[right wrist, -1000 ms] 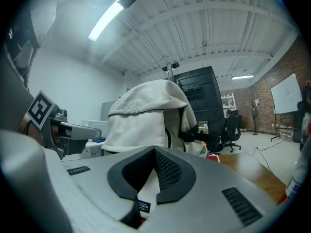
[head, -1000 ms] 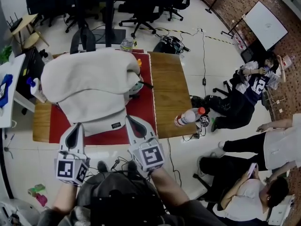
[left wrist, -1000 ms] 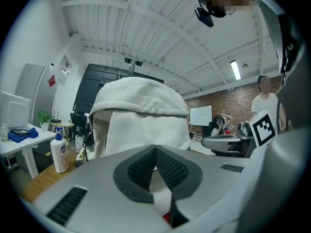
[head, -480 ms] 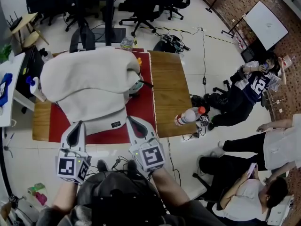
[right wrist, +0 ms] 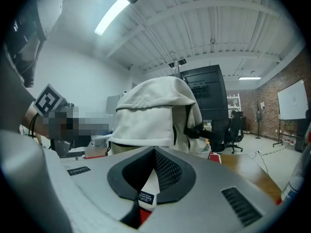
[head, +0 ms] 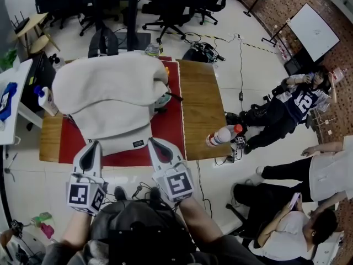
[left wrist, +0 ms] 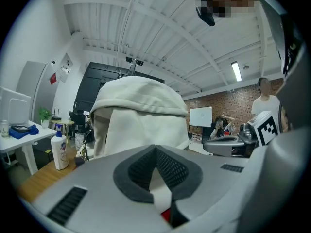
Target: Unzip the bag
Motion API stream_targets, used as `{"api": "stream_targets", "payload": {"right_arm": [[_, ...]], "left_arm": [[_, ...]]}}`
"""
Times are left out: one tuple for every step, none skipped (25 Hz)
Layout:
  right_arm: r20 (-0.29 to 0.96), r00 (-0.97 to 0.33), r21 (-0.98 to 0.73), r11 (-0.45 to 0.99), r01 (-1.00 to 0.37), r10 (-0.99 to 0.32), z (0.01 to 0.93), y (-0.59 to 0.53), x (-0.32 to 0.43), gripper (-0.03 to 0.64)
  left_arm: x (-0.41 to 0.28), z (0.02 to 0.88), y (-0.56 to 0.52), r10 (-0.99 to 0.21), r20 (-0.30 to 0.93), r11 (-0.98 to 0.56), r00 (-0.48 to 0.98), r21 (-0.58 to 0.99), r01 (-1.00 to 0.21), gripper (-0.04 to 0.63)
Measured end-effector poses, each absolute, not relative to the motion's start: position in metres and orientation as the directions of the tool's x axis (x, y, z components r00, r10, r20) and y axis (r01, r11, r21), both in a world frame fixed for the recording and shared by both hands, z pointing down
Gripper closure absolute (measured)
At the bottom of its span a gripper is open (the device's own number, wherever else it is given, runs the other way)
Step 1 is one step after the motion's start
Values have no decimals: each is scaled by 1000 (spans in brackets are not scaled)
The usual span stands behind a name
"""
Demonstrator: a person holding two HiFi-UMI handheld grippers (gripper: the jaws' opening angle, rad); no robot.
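Note:
A cream-white bag (head: 110, 101) stands on a red mat (head: 168, 123) on the wooden table (head: 198, 109); a small dark label (head: 138, 144) shows on its near pocket. My left gripper (head: 92, 145) hovers at the table's near edge, just in front of the bag's left corner, shut and empty. To its right, by the bag's near right corner, my right gripper (head: 153, 141) is also shut with nothing held. The bag (left wrist: 141, 115) fills the left gripper view beyond the closed left gripper (left wrist: 155, 149). It also rises as the bag (right wrist: 155, 115) behind the closed right gripper (right wrist: 154, 152). No zipper pull is visible.
A plastic bottle (head: 222, 135) lies at the table's right edge. A soap bottle (head: 46, 101) stands at the left end, left of the bag. A white side table (head: 8, 109) is on the left, office chairs (head: 165, 21) are behind, and people (head: 287, 115) sit at right.
The head view has shifted slightly. Both grippers stay shut at the table's near edge, and the bag has not moved.

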State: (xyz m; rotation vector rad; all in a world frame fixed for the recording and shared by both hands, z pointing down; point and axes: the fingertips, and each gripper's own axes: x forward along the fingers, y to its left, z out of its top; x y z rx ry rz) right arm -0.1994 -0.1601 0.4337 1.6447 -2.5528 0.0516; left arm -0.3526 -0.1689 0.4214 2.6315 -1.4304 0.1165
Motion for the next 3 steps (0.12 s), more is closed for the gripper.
{"api": "stream_targets", "payload": {"right_arm": [[110, -418, 31, 423, -905, -902, 434, -159, -202, 611], [114, -426, 33, 432, -901, -897, 434, -157, -204, 611], [119, -435, 36, 441, -897, -893, 435, -155, -207, 611]], "left_arm": [[-353, 420, -168, -828, 133, -538, 545, 90, -838, 569], [-354, 420, -166, -828, 131, -539, 546, 89, -838, 569], [-354, 419, -164, -827, 130, -539, 546, 87, -837, 569]]}}
